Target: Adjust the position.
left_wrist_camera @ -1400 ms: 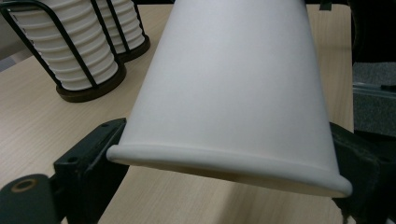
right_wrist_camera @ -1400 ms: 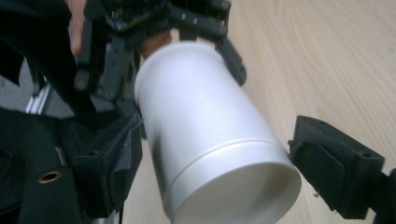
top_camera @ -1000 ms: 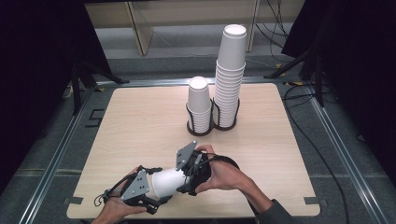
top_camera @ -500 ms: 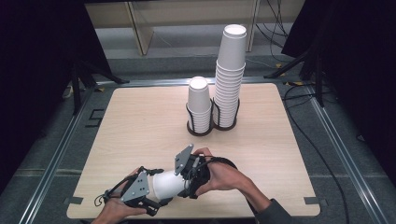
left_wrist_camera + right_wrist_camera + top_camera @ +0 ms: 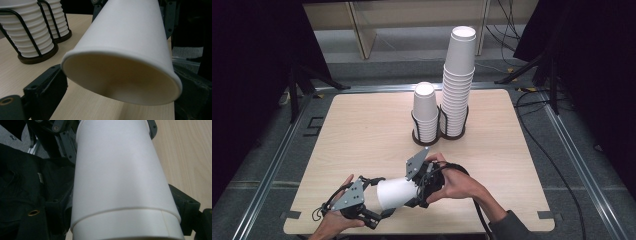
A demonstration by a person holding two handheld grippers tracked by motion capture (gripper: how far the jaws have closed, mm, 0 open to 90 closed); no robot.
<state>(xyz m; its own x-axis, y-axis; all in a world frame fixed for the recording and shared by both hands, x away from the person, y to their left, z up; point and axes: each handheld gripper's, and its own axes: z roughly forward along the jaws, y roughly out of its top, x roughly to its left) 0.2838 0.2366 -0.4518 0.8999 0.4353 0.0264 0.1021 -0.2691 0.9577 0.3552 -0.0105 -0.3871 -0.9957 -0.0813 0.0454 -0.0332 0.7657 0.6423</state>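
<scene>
L gripper (image 5: 379, 212) jaws just widened round 1 cup (image 5: 394, 192) | R gripper (image 5: 414, 192) pinching it | 2 cup stacks (image 5: 427, 112)

Bench (image 5: 362, 130): two cup stacks stand side by side toward the far edge, each in a wire holder. Short stack (image 5: 425, 112) on the left, tall stack (image 5: 457, 82) just beside it on the right, holders touching or nearly so. Near the front edge, a single cup (image 5: 396, 192) lies on its side between the left gripper (image 5: 362, 202) and the right gripper (image 5: 422, 180), well apart from the stacks. Cup's open mouth faces the left gripper; its base end sits between the right gripper's jaws.
</scene>
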